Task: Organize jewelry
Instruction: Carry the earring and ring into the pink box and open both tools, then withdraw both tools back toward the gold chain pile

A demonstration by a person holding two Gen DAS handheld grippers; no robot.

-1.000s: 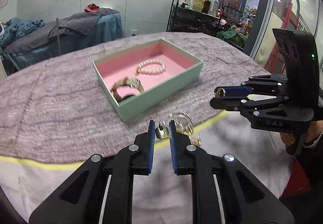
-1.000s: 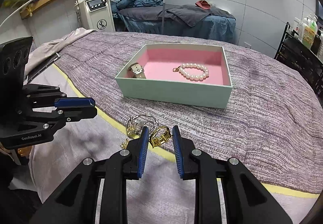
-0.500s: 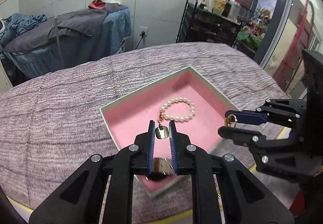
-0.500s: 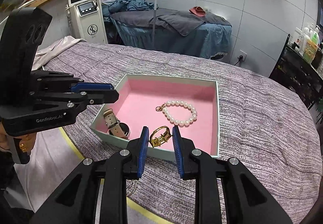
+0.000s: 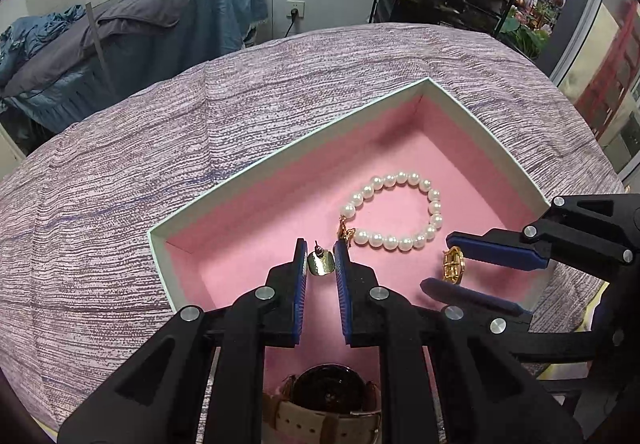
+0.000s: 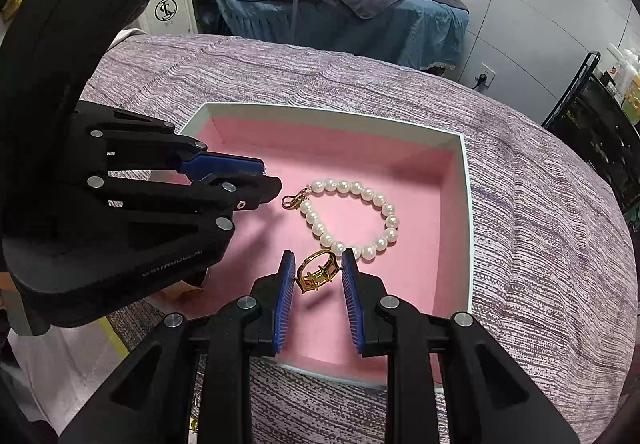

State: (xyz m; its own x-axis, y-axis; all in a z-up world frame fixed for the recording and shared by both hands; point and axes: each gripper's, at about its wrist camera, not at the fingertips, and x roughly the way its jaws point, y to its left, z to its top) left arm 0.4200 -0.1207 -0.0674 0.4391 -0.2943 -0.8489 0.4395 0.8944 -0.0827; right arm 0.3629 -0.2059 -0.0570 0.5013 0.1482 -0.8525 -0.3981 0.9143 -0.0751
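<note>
The box [image 5: 484,140] with the pink lining stood on the purple woven cloth [image 5: 120,172], and its white rim was seen from above in both views. Inside it a pearl bracelet [image 5: 394,212] lay flat on the pink floor, with its gold clasp turned toward the left gripper. A watch [image 5: 328,400] with a dark face and a beige strap lay in the near part of the box, under the left gripper. The left gripper [image 5: 320,264] hung over the box, pointing down and forward, and its blue pads were nearly closed on a small gold earring [image 5: 320,264] with a thin post. The right gripper [image 6: 316,276] reached in from the other side, also over the pink floor, just beside the bracelet. Its pads were a little wider apart and pressed on a gold ring [image 6: 316,276], which was tilted between them above the box floor.
</note>
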